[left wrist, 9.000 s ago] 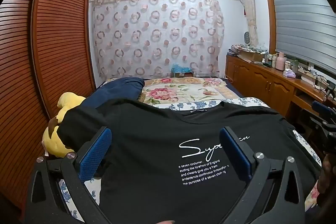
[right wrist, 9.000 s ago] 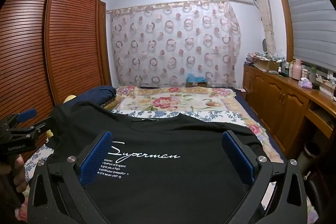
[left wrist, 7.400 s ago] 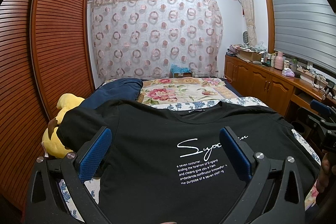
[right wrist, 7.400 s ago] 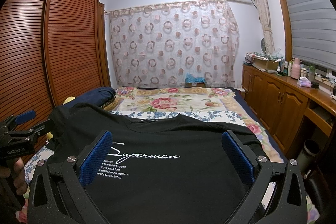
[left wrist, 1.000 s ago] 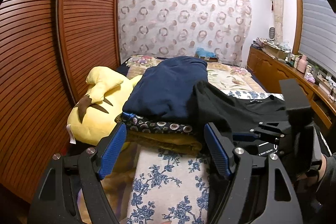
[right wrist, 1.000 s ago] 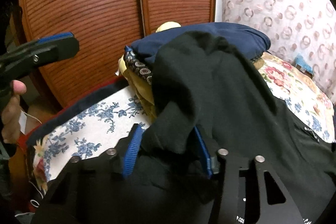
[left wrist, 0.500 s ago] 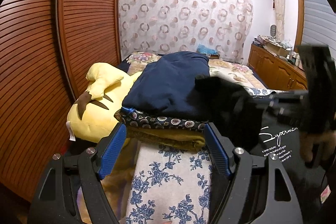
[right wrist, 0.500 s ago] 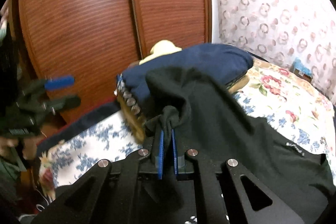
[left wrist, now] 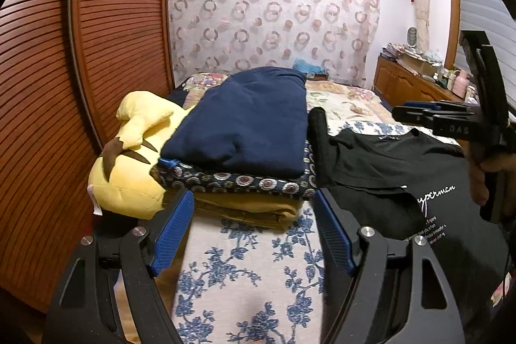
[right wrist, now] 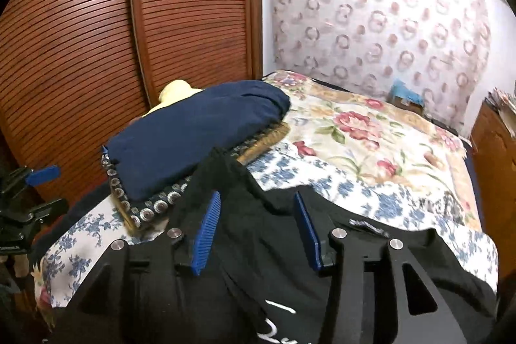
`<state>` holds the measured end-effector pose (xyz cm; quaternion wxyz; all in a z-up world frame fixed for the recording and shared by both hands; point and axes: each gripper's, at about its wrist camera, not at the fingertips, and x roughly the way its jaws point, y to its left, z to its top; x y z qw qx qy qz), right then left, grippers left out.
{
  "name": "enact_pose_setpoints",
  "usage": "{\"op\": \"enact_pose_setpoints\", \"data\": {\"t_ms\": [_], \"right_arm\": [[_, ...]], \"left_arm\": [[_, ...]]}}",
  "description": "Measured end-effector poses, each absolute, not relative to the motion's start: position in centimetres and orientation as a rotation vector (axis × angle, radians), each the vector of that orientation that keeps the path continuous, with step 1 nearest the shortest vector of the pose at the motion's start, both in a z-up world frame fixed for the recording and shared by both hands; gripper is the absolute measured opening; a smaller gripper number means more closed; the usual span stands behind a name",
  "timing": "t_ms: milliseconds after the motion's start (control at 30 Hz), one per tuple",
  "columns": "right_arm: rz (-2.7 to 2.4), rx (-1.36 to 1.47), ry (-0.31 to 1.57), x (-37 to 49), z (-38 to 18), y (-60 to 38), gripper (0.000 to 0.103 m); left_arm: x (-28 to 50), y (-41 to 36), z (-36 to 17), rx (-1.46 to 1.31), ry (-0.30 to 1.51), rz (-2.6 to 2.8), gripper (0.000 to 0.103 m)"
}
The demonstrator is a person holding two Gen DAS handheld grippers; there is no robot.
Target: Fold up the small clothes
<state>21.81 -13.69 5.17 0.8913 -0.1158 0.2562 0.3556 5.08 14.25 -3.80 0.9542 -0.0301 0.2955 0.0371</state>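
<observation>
Black T-shirt (right wrist: 258, 234) sleeve between opening right tool (right wrist: 254, 234) pads, unpinched.

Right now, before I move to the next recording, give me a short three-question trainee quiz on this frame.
1. True or false: the black T-shirt lies fully flat, sleeve spread out.
2. What tops the folded stack beside the yellow plush toy? A) navy garment B) white towel C) red pillow
3. Fill in: the left gripper has ____ between its jaws.

Key
1. False: its sleeve is folded in over the body, beneath the right gripper, whose jaws are opening.
2. A: the navy garment.
3. Nothing; it hovers open over the floral sheet.
</observation>
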Motion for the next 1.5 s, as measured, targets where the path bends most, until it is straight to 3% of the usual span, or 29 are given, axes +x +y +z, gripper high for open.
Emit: {"op": "enact_pose_setpoints", "data": {"t_ms": [267, 733, 800, 900, 1000, 1333, 1500], "right_arm": [[0.768, -0.252, 0.576, 20.1, 4.0, -15.9, 0.049], [0.927, -0.426, 0.717, 21.1, -1.9, -7.4, 0.043], [0.9, -0.445, 0.715, 21.1, -2.4, -7.3, 0.035], [0.872, -0.456, 0.724, 22.5, -2.2, -7.0, 0.007], [0.876, -0.442, 0.728, 23.1, -1.9, -7.1, 0.004], [0.645, -0.244, 0.61, 25.1, 1.2, -13.3, 0.004], [0.623, -0.218, 0.616, 24.7, 1.9, -15.8, 0.036]], "left_arm": [[6.0, 12.5, -4.2, -0.048, 0.619, 0.047, 0.078], [6.1, 11.3, -5.1, -0.036, 0.649, 0.028, 0.078], [6.1, 11.3, -5.2, -0.035, 0.651, 0.025, 0.077], [6.0, 11.2, -5.4, -0.036, 0.654, 0.024, 0.077], [6.1, 11.0, -5.4, -0.037, 0.658, 0.025, 0.078], [6.4, 10.0, -5.3, -0.03, 0.658, 0.011, 0.078], [6.7, 8.7, -5.4, -0.016, 0.666, -0.011, 0.078]]}}
